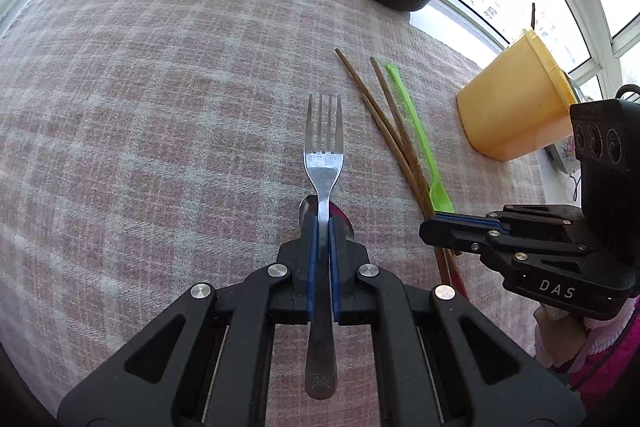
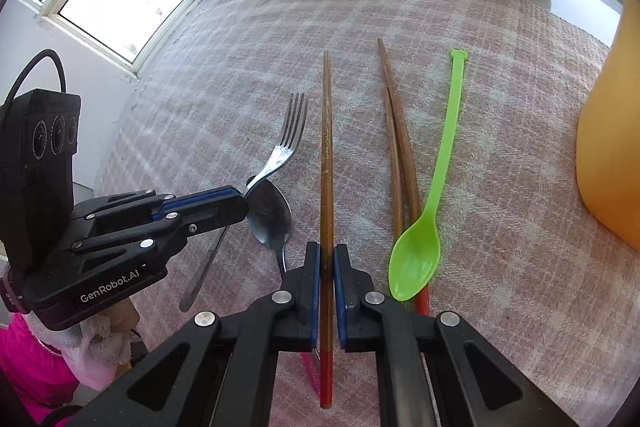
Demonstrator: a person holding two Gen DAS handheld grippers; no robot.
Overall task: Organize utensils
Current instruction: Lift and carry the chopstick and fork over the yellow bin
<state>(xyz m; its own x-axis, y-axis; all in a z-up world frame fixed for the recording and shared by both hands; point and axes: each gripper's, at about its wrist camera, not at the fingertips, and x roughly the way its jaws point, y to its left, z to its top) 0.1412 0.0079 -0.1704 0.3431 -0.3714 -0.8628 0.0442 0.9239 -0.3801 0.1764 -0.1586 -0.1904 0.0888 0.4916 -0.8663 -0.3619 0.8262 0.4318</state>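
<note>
- Two claws were at work over the table [image 1: 140, 87], which was covered by a pink plaid cloth; a yellow tub [image 1: 516, 107], the likely holder for the utensils, stood at the cloth's right edge.
- Left claw [image 1: 323, 227] was closed tight on the neck of a steel fork [image 1: 323, 155], tines forward, handle running back between the pads. Fork judged stiff, fairly heavy and slick; the grip near the neck left a long handle behind, so it might pivot if jolted.
- Steel spoon [image 2: 270, 215] lay on the cloth just under the fork, bowl up. Also smooth and hard; the thin handle looked the better place to pinch.
- Right claw [image 2: 327, 267] was closed on one wooden chopstick [image 2: 327, 147], held toward its red end. Light, rigid, narrow; it could roll or swing between the pads.
- Two more chopsticks [image 2: 398, 155] lay on the cloth, crossing, beside the green plastic spoon [image 2: 432, 203], whose bowl rested over their red ends. That spoon was judged very light and slightly flexible; mid-handle would suit.
</note>
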